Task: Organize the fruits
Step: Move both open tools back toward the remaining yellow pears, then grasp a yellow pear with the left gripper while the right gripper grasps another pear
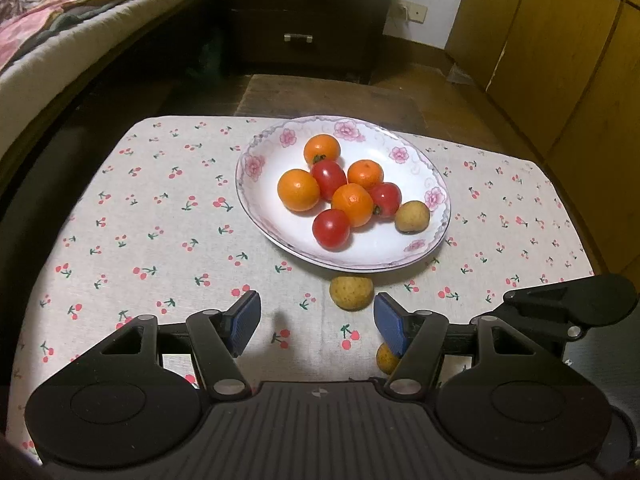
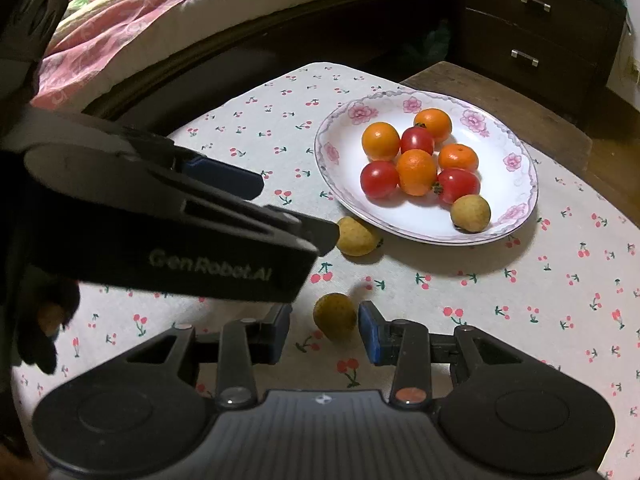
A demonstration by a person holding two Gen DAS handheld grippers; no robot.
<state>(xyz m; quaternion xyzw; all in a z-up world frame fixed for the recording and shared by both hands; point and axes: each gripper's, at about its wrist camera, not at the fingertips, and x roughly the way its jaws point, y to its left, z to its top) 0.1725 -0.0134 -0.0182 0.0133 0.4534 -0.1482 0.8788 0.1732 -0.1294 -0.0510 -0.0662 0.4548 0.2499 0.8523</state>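
While the right claw [image 2: 323,334] was held open, an upright longan [image 2: 334,316] was seen between its pads, untouched.

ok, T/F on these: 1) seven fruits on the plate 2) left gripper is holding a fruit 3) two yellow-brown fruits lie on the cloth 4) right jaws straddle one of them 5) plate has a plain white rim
1) False. The plate holds eight: four oranges, three red fruits, one yellow-brown fruit.
2) False. The left gripper is open with nothing between its pads.
3) True: near fruit, far fruit.
4) True. The right gripper has the near fruit between its pads, not clamped.
5) False. The rim carries pink flowers.
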